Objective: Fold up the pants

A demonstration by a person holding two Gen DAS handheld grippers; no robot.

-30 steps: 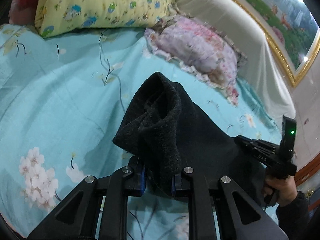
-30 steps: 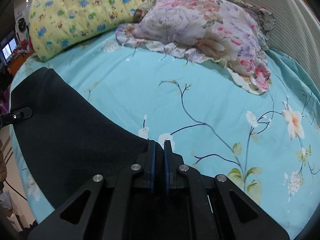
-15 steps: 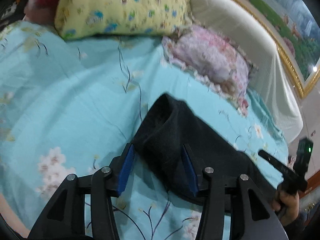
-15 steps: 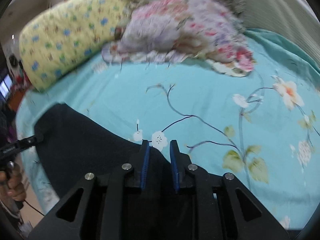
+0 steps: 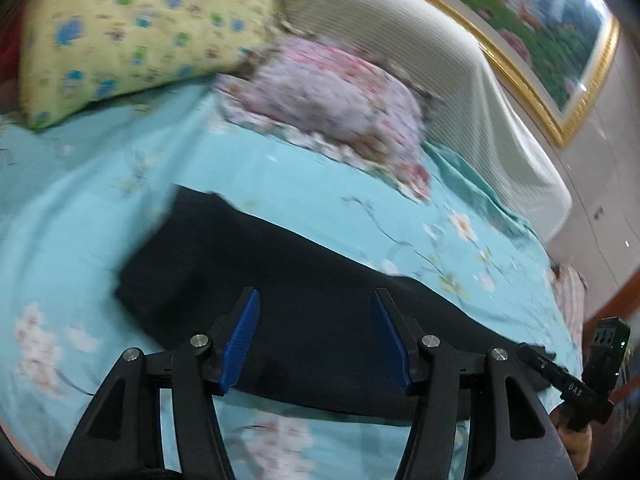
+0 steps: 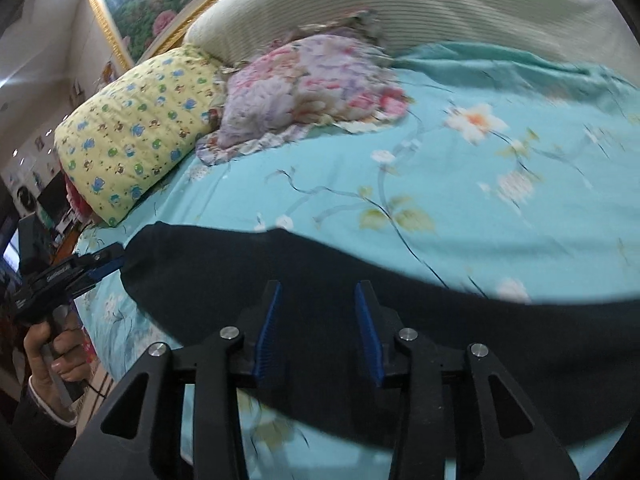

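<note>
The black pants (image 5: 288, 280) lie flat in a long folded band across the turquoise flowered bedsheet (image 5: 80, 208); they also show in the right wrist view (image 6: 400, 300). My left gripper (image 5: 316, 300) is open and empty, hovering just above the pants. My right gripper (image 6: 318, 292) is open and empty above the pants too. The right gripper shows at the lower right of the left wrist view (image 5: 532, 354). The left gripper shows at the left edge of the right wrist view (image 6: 108, 260), beside the pants' end.
A yellow patterned pillow (image 5: 132, 32) and a pink floral pillow (image 5: 332, 92) lie at the head of the bed. A cream padded headboard (image 5: 420, 40) stands behind them, under a gold-framed picture (image 5: 520, 20). The bed's edge is near the person's hand (image 6: 52, 344).
Both grippers have let go of the pants and opened wide. The raised bunched fabric has dropped and now lies flat on the sheet. Both grippers have pulled back and up.
</note>
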